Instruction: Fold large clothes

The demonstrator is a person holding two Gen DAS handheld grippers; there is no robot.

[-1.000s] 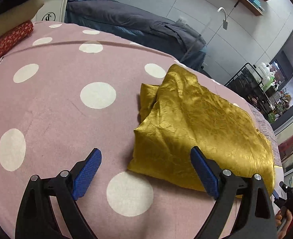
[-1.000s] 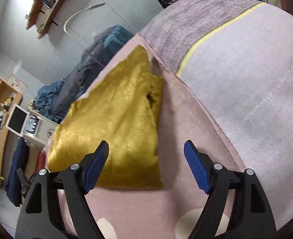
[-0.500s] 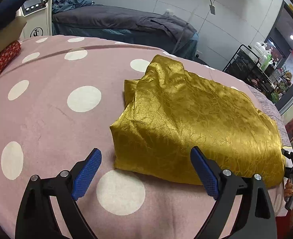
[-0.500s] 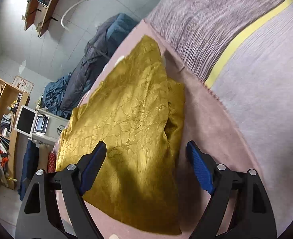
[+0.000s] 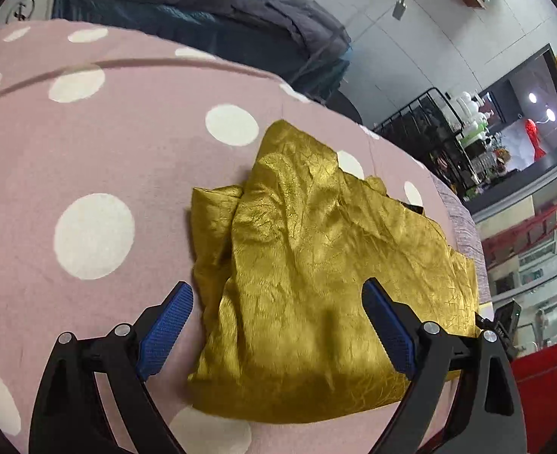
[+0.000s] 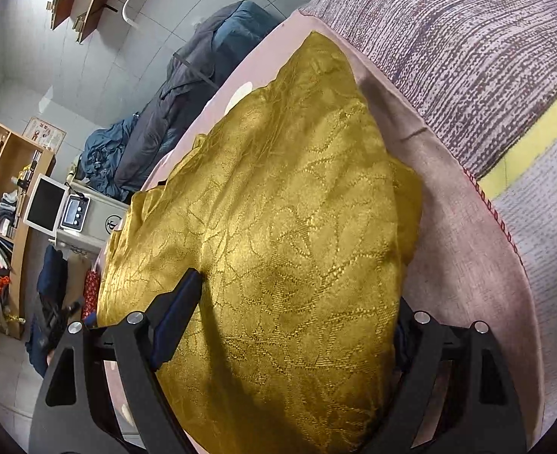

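Crinkled gold garment (image 5: 316,265) lies bunched on dotted pink blanket (image 5: 127,151).

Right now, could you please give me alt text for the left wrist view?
A crumpled gold garment lies on a pink polka-dot bedspread, with the left gripper open just above its near edge, holding nothing.

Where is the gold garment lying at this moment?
The gold garment lies bunched on the pink polka-dot sheet, between the open fingers of the left gripper; the right wrist view shows it near the sheet's stitched edge.
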